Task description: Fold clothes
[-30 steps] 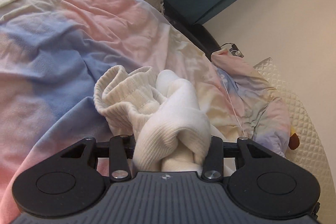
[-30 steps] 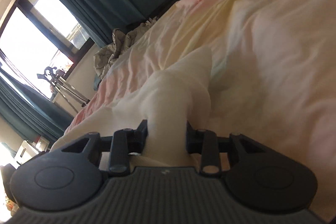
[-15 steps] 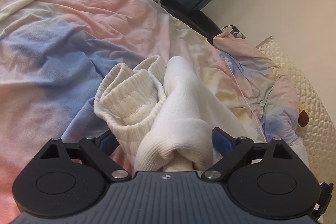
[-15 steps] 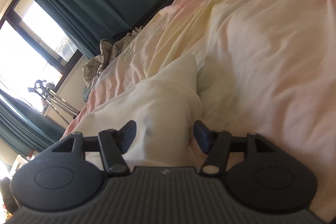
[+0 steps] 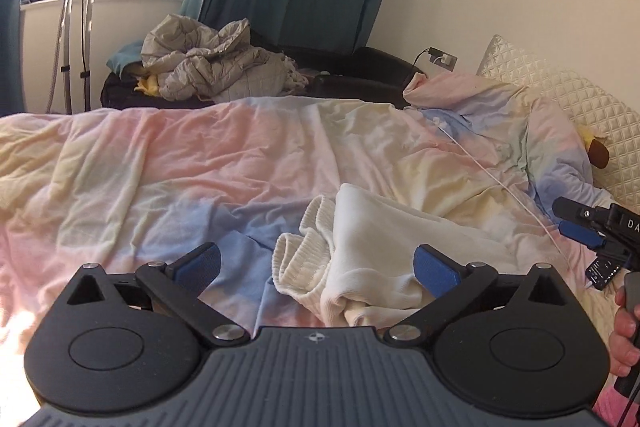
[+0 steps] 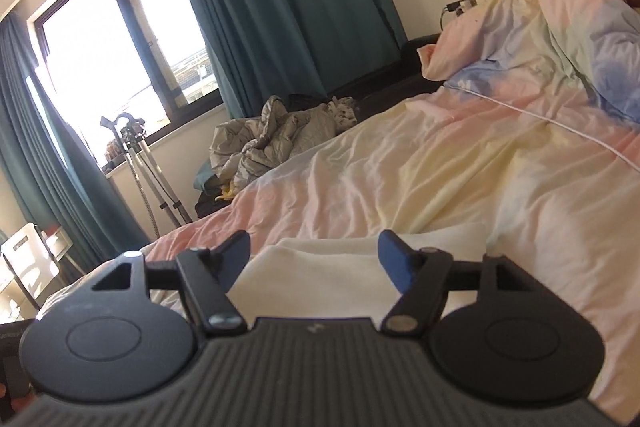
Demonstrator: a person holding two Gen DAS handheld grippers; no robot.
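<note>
A cream knit garment (image 5: 372, 251) with ribbed cuffs lies bunched on the pastel duvet (image 5: 200, 163). My left gripper (image 5: 316, 267) hovers above its near end. Its jaws are opening wide, and the blue pads (image 5: 198, 265) stand clear of the cloth. In the right wrist view the same cream garment (image 6: 320, 275) lies flat below my right gripper (image 6: 316, 251). That gripper's jaws are also opening, with nothing pressed between them. A hand (image 5: 624, 331) holds the right gripper at the right edge of the left wrist view.
A white cable (image 5: 500, 179) runs across the duvet to a wall socket (image 5: 442, 59). A pastel pillow (image 5: 500, 115) and a quilted headboard (image 5: 560, 91) are at the right. A grey jacket heap (image 5: 208, 71) lies beyond the bed, with crutches (image 5: 76, 27) by the window.
Both grippers have let go of the cream garment, opened and risen away from it. The garment now rests on the duvet, and the room beyond has come into view.
</note>
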